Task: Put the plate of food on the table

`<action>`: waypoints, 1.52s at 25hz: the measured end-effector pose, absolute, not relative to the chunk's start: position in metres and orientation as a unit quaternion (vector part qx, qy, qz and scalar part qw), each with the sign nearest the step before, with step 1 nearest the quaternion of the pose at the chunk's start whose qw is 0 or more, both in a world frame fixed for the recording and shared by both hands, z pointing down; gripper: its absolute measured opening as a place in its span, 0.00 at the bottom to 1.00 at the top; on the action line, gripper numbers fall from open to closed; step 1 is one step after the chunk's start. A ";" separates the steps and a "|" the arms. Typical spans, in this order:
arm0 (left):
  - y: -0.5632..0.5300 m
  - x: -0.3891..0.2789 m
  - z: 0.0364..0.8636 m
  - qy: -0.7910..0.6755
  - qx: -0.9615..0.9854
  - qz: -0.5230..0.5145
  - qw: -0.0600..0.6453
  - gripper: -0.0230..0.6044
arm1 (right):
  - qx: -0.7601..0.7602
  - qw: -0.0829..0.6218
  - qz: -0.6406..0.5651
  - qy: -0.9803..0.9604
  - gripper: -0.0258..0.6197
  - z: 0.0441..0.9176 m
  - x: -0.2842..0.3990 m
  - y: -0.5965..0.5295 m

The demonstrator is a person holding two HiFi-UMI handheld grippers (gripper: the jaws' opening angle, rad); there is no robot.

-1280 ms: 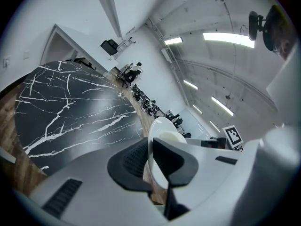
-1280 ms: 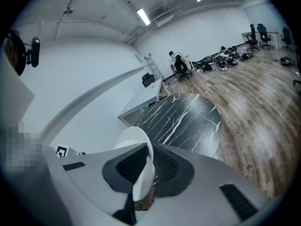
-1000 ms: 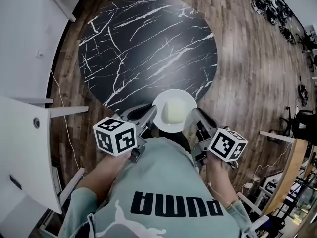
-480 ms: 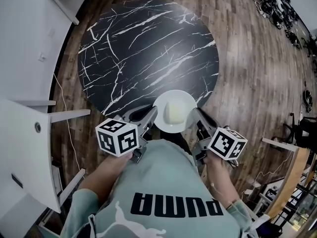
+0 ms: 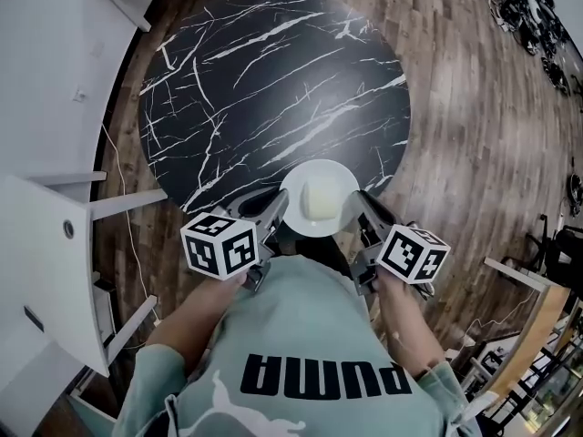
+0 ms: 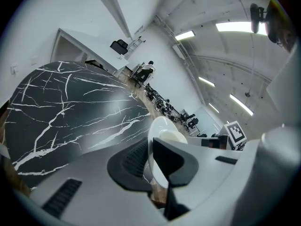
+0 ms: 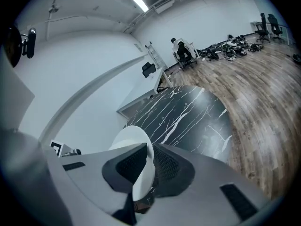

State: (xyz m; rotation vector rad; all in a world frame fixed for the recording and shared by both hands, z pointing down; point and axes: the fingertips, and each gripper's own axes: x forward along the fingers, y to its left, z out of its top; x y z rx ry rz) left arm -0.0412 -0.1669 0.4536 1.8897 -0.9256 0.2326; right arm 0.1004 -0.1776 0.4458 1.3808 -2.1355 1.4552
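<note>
You have carried the plate forward since the earlier frame. It then sat right at the near edge of the table, and now more of it lies over the black marbled top, with its near part still past the rim above the wooden floor. Both grippers have come forward with it and keep the same grip. Your left gripper is clamped on the plate's left rim, and its own view shows the white edge pinched between the two dark ribbed pads. Your right gripper is clamped on the right rim in the same way, with the rim wedged between its pads in the right gripper view. The plate hangs between the two grippers, roughly level, with the pale yellow block of food resting near its middle. The left marker cube and the right marker cube sit nearer to you, on either side of your green shirt. From above you cannot tell whether the plate's underside touches the table. In the left gripper view it appears to stand clear of the top. The far and left parts of the table are well apart from the plate.
</note>
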 end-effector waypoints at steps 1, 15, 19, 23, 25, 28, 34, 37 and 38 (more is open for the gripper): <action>-0.169 -0.040 0.458 -0.384 0.775 0.098 0.492 0.10 | 0.467 0.107 0.496 -0.724 0.11 0.451 0.102 -0.181; -0.194 -0.022 0.528 -0.404 0.743 0.127 0.518 0.10 | 0.465 0.145 0.529 -0.695 0.11 0.523 0.121 -0.210; -0.201 -0.017 0.535 -0.406 0.740 0.130 0.521 0.10 | 0.461 0.155 0.531 -0.694 0.11 0.533 0.124 -0.219; -0.207 -0.014 0.543 -0.409 0.737 0.135 0.521 0.10 | 0.460 0.161 0.533 -0.692 0.12 0.545 0.128 -0.225; -0.209 -0.012 0.549 -0.411 0.735 0.139 0.521 0.10 | 0.457 0.168 0.533 -0.693 0.12 0.552 0.129 -0.227; -0.212 -0.007 0.561 -0.414 0.733 0.150 0.519 0.10 | 0.451 0.181 0.532 -0.694 0.12 0.564 0.132 -0.228; -0.217 0.003 0.586 -0.417 0.725 0.162 0.524 0.10 | 0.450 0.210 0.530 -0.688 0.12 0.589 0.141 -0.233; -0.216 0.006 0.595 -0.420 0.720 0.166 0.528 0.10 | 0.446 0.225 0.529 -0.686 0.12 0.599 0.144 -0.235; -0.216 0.007 0.598 -0.421 0.718 0.168 0.528 0.10 | 0.444 0.229 0.528 -0.686 0.12 0.602 0.144 -0.236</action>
